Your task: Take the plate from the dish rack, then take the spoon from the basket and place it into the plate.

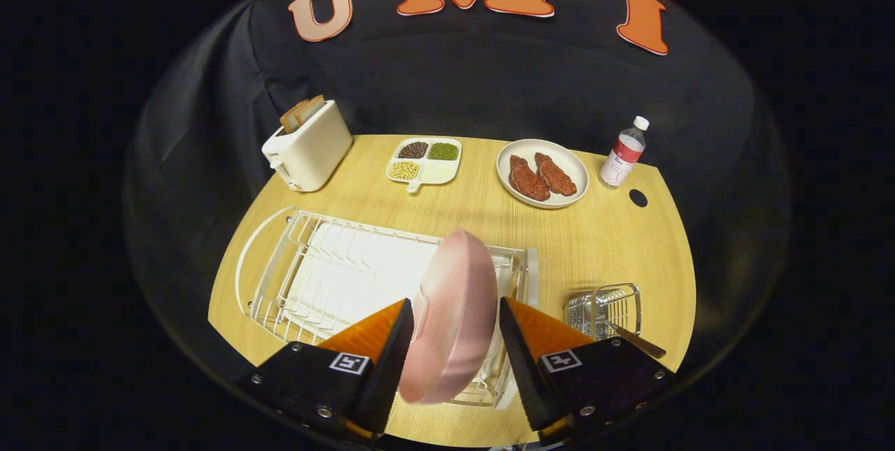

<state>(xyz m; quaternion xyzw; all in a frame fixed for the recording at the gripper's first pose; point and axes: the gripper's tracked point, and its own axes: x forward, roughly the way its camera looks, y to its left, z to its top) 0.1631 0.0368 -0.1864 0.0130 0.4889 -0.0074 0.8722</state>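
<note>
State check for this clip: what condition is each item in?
Pink plate: on edge in the dish rack, between the fingers.
Hand-held gripper: open, fingers either side of the plate.
Spoon: in the basket.
Toaster: bread in slots.
Bottle: upright, capped.
White plate: holds two steaks.

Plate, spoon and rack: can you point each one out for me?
Plate (451, 325): gripper view, on its pink face, between the fingers.
Spoon (640, 343): gripper view, on its handle sticking out of the wire basket.
Rack (328, 266): gripper view, on its white wire ribs.
</note>
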